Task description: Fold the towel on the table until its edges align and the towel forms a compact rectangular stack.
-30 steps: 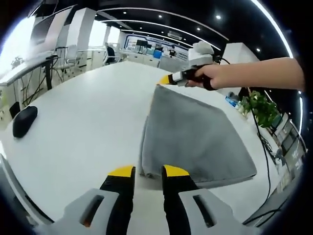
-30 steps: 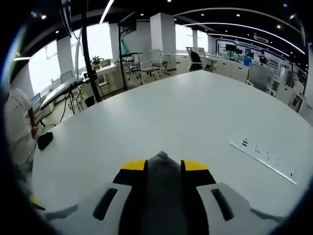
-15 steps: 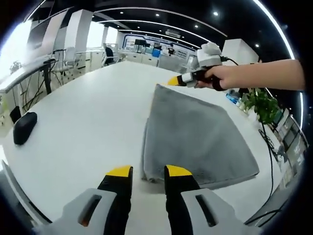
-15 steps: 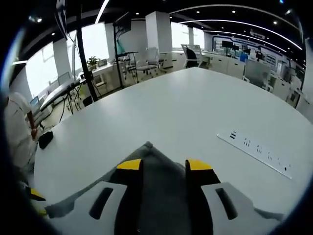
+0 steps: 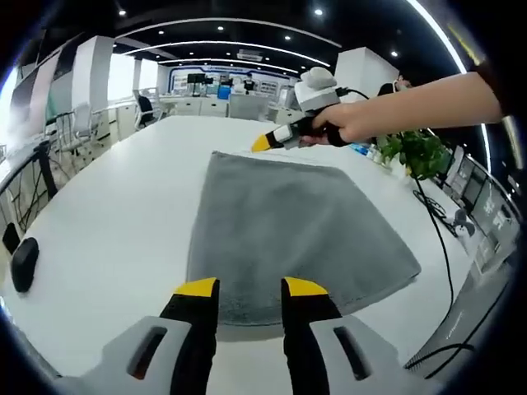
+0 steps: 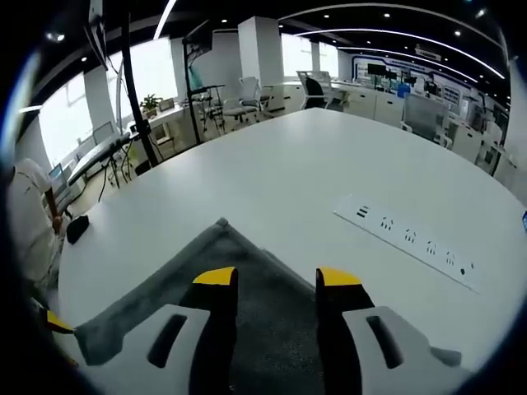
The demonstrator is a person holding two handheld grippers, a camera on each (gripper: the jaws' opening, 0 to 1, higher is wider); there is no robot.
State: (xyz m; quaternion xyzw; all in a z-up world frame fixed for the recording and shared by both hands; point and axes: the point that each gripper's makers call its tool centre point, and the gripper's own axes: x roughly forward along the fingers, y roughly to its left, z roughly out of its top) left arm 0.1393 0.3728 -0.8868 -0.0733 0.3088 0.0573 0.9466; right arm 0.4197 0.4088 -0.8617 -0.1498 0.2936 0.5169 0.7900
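Observation:
A grey towel (image 5: 288, 218) lies folded flat on the white table (image 5: 123, 206), a rough rectangle with its near edge doubled. My left gripper (image 5: 249, 290) is open at that near edge, its yellow tips just over the hem with nothing between them. My right gripper (image 5: 265, 141), held by a hand (image 5: 354, 123), hovers at the towel's far corner. In the right gripper view the right gripper (image 6: 277, 278) is open above the towel (image 6: 165, 276), whose corner lies flat on the table ahead of the tips.
A small black object (image 5: 23, 263) lies near the table's left edge. A white power strip (image 6: 408, 239) is set into the table to the right. A potted plant (image 5: 420, 152) and a black cable (image 5: 440, 247) are by the far right edge. A person (image 6: 25, 214) stands at left.
My right gripper's jaws have widened and let go of the towel corner, which now lies flat on the table. The left gripper stays open at the near edge.

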